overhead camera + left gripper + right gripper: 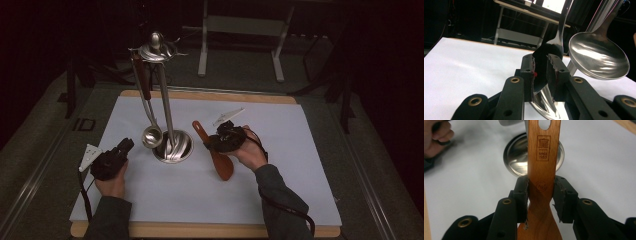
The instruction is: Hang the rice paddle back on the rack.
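A dark room surrounds a tabletop [300,150] covered by a white sheet with a wooden edge showing front and back. Near the sheet's middle a steel utensil stand [170,120] is set on its round base, and a steel ladle [151,136] is hung from its top, the bowl low beside the base. A wooden rice paddle [216,152] is held by the right gripper [212,144] just right of the stand; in the right gripper view its handle [544,170] is seen clamped between the jaws, the hole end pointing towards the stand's base [517,160]. The left gripper [127,145] is rested on the sheet left of the stand. In the left gripper view its jaws are seen partway closed around the rim of the stand's base [541,100], with the ladle bowl [597,57] close above at the right; whether the pads press on it cannot be told.
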`<state>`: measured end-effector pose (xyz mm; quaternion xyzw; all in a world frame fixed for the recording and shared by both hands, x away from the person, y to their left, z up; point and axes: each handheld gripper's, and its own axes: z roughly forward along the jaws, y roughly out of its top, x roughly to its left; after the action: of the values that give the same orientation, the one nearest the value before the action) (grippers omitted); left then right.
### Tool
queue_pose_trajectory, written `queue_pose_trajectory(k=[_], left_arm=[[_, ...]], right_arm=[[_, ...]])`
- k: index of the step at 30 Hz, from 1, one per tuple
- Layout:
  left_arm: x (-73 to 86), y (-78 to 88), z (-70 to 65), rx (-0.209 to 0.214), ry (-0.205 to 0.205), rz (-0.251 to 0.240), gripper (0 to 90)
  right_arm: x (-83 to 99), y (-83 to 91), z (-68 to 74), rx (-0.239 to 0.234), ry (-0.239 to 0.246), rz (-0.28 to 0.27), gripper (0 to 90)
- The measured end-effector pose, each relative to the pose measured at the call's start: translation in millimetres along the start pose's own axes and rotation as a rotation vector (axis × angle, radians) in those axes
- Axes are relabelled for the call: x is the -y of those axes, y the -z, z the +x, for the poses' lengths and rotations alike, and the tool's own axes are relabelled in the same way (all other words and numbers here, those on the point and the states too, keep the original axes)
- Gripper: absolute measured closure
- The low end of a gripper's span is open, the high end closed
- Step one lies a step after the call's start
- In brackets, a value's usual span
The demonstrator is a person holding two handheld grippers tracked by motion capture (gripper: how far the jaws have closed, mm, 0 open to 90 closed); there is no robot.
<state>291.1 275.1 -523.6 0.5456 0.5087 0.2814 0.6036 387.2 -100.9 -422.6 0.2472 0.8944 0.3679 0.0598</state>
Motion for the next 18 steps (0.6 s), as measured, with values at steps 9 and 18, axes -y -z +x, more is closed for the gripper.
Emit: queue_pose_trajectory(k=[9,18], left_arm=[[0.0,-0.3,0.6,-0.001,0.006,-0.002,76.0],[-0.3,0.1,0.6,0.001,0.006,-0.006,76.0]], right_arm=[[-3.2,8.7,2.2,-0.014,0.004,-0.058,66.3],[-9.3,15.6,9.3,-0.033,0.018,-0.118,66.3]])
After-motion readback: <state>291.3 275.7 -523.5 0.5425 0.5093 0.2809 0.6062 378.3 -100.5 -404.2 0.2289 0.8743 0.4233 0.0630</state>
